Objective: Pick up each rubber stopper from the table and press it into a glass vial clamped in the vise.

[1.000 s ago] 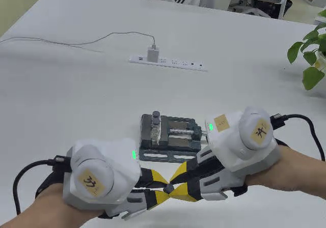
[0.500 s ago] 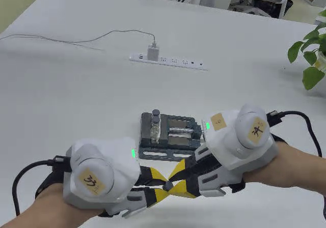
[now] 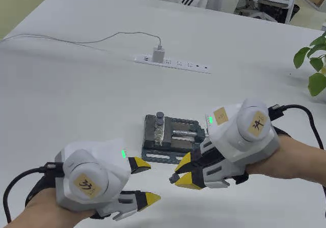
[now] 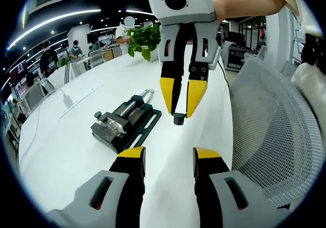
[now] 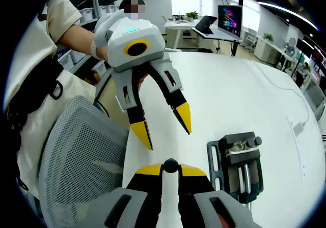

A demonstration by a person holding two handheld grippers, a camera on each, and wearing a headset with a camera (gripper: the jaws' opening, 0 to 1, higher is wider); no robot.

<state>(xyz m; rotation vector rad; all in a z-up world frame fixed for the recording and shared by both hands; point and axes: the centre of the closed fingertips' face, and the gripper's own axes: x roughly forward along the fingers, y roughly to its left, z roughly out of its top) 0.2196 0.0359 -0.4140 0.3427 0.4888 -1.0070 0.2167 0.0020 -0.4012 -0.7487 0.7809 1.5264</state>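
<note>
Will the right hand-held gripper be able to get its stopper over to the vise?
Probably yes. The right hand-held gripper holds the stopper just beside the vise, with bare table between them. The left hand-held gripper is open and off to the side.

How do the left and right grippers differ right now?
The left gripper has its jaws spread and empty; the right gripper is shut on a dark rubber stopper. The left gripper sits farther from the vise, the right gripper nearer it. Both have yellow-tipped jaws and white housings.
</note>
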